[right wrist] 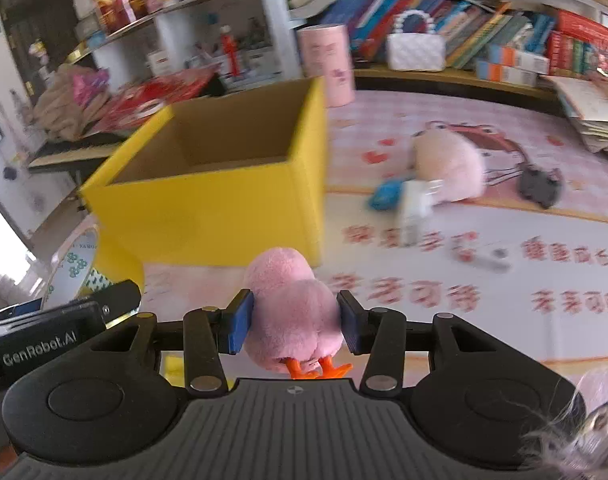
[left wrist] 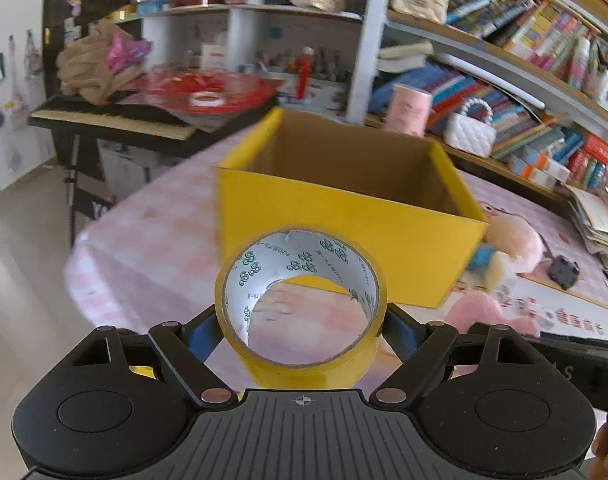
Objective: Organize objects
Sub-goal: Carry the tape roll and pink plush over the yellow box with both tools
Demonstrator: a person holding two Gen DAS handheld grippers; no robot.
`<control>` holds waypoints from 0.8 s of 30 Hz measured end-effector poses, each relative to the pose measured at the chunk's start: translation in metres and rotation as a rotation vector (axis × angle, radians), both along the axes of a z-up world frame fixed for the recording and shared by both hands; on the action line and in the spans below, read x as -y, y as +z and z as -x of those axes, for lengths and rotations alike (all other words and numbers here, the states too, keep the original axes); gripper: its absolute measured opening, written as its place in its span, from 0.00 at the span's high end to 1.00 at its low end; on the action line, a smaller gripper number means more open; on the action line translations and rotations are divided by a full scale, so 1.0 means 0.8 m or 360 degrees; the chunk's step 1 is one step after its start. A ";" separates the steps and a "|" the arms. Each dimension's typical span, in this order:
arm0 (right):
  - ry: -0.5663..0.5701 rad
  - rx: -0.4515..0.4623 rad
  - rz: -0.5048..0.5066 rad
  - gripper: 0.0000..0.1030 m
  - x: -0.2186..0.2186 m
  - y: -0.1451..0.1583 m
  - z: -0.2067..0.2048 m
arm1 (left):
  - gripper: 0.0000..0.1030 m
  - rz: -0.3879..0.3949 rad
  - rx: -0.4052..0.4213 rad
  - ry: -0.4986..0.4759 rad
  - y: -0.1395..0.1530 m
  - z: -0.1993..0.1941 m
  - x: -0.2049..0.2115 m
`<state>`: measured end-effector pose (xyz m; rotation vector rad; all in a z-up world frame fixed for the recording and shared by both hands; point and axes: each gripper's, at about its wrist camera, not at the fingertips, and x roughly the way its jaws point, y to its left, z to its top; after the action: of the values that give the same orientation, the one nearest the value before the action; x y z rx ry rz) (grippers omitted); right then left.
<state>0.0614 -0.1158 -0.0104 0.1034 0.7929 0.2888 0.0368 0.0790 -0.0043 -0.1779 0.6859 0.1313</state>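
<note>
Left gripper (left wrist: 302, 330) clamps tape roll (left wrist: 300, 304); right gripper (right wrist: 294, 326) squeezes plush (pink) (right wrist: 290, 312).

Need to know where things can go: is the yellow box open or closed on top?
Open. The yellow box has no lid or flaps over it; both views look past its rim onto bare brown inner walls. Its floor is hidden.

Cluttered home room: crammed bookshelves (left wrist: 523, 40)

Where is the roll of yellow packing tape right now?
The roll of yellow packing tape is clamped in the left gripper, held just short of the open yellow cardboard box; it also shows at the right wrist view's left edge.
</note>
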 end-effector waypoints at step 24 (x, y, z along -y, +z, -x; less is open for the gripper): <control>-0.0125 0.0076 0.0020 0.58 -0.079 0.016 0.068 | 0.17 -0.0018 0.0138 -0.0225 0.014 0.045 -0.063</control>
<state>0.0066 -0.0526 0.0024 0.1154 0.7411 0.2116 0.0010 0.1293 0.0068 -0.1232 0.6089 -0.0079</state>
